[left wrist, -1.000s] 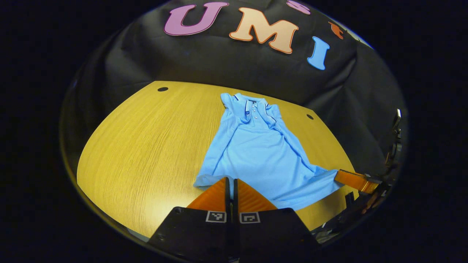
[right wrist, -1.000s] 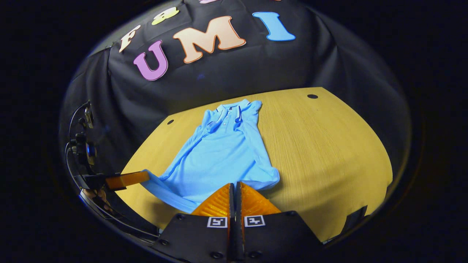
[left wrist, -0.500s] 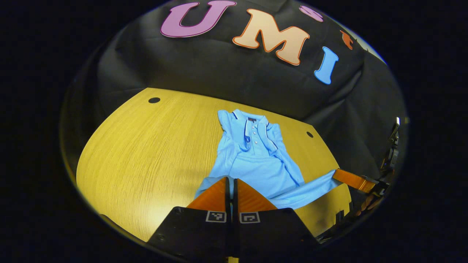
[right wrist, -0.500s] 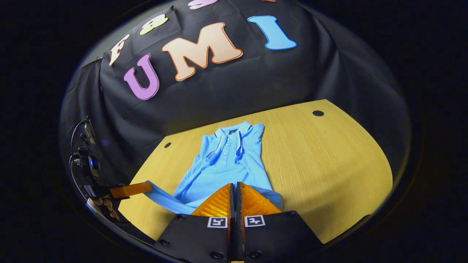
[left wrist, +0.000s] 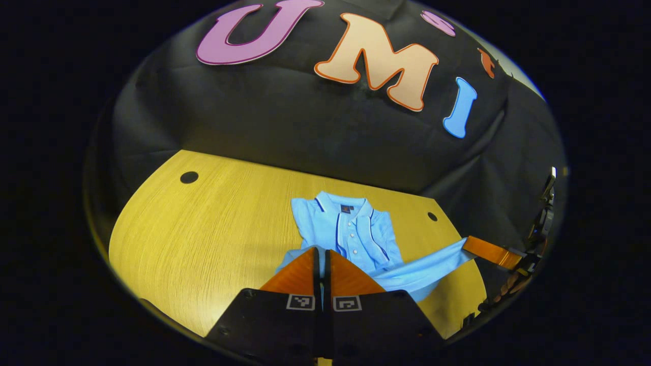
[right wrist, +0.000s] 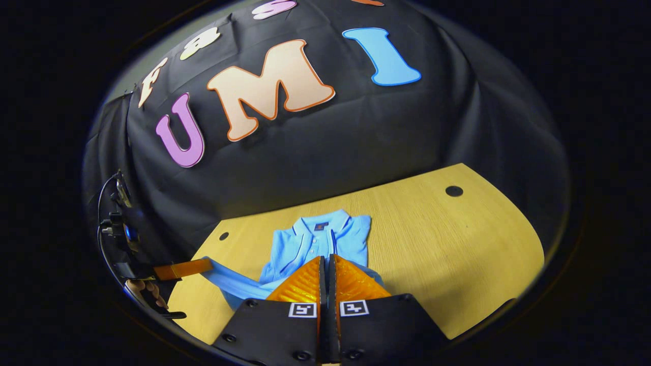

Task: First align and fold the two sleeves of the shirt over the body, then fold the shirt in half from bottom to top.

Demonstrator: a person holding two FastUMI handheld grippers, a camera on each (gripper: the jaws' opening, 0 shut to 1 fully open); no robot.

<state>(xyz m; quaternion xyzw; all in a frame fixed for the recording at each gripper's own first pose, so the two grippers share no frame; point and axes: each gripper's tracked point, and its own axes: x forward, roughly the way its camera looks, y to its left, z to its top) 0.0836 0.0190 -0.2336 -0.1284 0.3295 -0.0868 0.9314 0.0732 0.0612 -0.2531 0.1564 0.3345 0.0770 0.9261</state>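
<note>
Now both tongs are carrying the hem up toward the collar, so the bottom-to-top fold is underway.

Left gripper view: the left gripper (left wrist: 321,254) is showing its fingers pressed together with blue fabric right at the tips, so it reads as pinching the hem corner of the shirt (left wrist: 351,236). The collar (left wrist: 342,203) is lying just ahead of the tips. Off to the right of it, the right gripper (left wrist: 470,245) is pulling the other hem corner, with a taut strip of cloth running between the two tongs.

Right gripper view: the same picture mirrored. The right gripper's own fingers are pressed together on cloth at the tips, the collar is just ahead, and the left gripper is at the far left with the hem stretched over to it and a hand (right wrist: 145,292) under it.

Change over the last second: far less of the shirt body is showing ahead of either gripper, and the collar is sitting much nearer the tips. The sleeves look already folded in over the body. The table (left wrist: 203,234) is staying bare on both outer sides.

My read: past halfway on the last fold. Left to do: lay the hem at the shoulders and release. Risk: the hem sagging between the tongs.
</note>
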